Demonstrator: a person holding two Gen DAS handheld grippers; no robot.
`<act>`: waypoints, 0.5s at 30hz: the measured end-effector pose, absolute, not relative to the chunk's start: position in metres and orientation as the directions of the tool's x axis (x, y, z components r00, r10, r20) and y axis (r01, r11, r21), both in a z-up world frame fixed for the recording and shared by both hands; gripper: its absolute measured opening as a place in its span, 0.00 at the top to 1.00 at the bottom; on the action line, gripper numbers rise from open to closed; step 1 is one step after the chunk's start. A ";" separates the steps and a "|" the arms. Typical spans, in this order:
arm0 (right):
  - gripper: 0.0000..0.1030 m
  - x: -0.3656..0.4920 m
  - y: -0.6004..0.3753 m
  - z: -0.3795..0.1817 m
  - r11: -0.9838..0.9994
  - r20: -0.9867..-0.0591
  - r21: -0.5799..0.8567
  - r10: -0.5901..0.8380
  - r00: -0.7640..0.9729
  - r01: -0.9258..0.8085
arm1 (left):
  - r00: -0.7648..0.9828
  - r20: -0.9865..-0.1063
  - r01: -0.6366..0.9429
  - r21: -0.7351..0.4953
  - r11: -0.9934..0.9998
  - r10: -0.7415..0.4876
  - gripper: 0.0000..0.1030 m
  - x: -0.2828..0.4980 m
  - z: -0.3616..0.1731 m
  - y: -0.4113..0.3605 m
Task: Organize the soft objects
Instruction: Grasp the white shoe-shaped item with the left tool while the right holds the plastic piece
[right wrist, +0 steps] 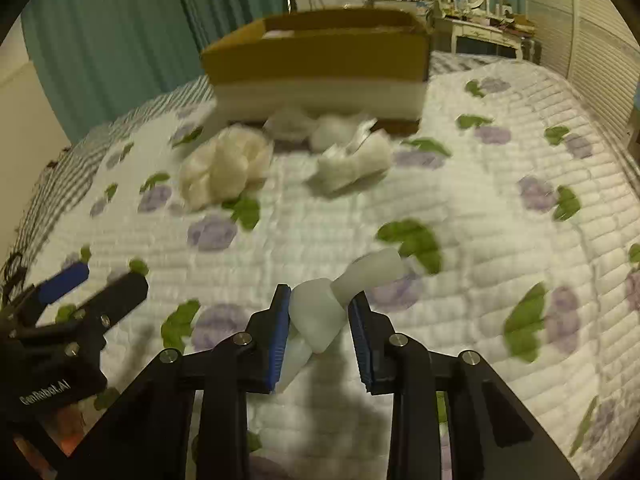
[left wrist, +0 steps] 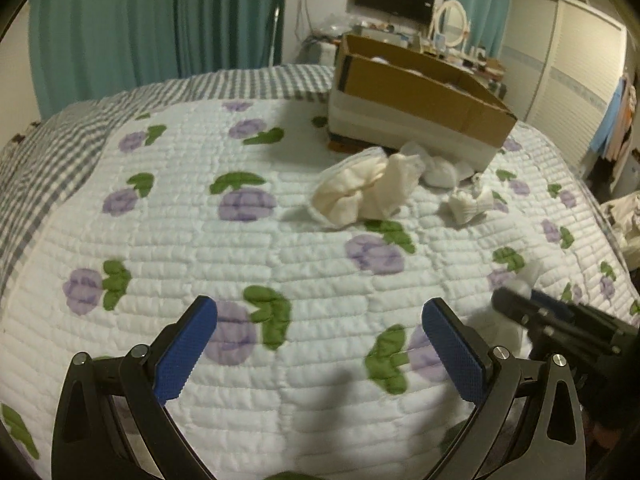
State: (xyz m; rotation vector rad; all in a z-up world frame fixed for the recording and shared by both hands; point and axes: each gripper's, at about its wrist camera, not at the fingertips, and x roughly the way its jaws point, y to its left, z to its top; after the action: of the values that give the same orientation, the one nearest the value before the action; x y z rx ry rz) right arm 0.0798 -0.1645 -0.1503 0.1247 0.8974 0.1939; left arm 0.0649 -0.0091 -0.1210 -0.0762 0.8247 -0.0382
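Observation:
My right gripper [right wrist: 320, 298] is shut on a white knotted soft roll [right wrist: 320, 316], low over the flowered quilt [right wrist: 480, 208]. One end of the roll [right wrist: 376, 270] sticks out past the fingertips. My left gripper [left wrist: 320, 306] stands open over the quilt [left wrist: 180, 232] with nothing between its blue pads [left wrist: 186, 348]. The right gripper [left wrist: 532, 308] shows at the lower right of the left wrist view, with a bit of white at its tip. Further back lie a cream bundle [left wrist: 360, 192] and small white pieces [left wrist: 470, 202], in front of a cardboard box [left wrist: 420, 96].
The open cardboard box [right wrist: 320, 60] sits at the far side of the bed, with a cream bundle [right wrist: 224, 168] and white pieces [right wrist: 354, 162] before it. Teal curtains [left wrist: 140, 20] hang behind. A dresser with a mirror [left wrist: 452, 20] and a wardrobe [left wrist: 568, 64] stand beyond the bed.

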 end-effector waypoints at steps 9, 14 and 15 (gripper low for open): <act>0.72 0.121 -0.205 -0.110 0.984 -0.733 0.149 0.178 0.656 -0.101 | 0.676 -0.731 0.069 -0.062 0.996 -0.093 0.00 0.094 -0.106 -0.054; 0.72 0.150 -0.234 -0.092 0.989 -0.721 0.098 0.146 0.678 -0.108 | 0.656 -0.746 0.072 -0.094 0.993 -0.118 0.01 0.115 -0.110 -0.084; 0.72 0.156 -0.240 -0.090 0.990 -0.719 0.086 0.139 0.681 -0.111 | 0.649 -0.749 0.078 -0.111 0.991 -0.135 0.01 0.121 -0.113 -0.091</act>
State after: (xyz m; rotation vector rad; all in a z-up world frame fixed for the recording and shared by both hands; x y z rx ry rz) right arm 0.1564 -0.2404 -0.0904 0.0368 0.8096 0.1402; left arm 0.1208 -0.0913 -0.1134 -0.0705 0.8566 -0.1208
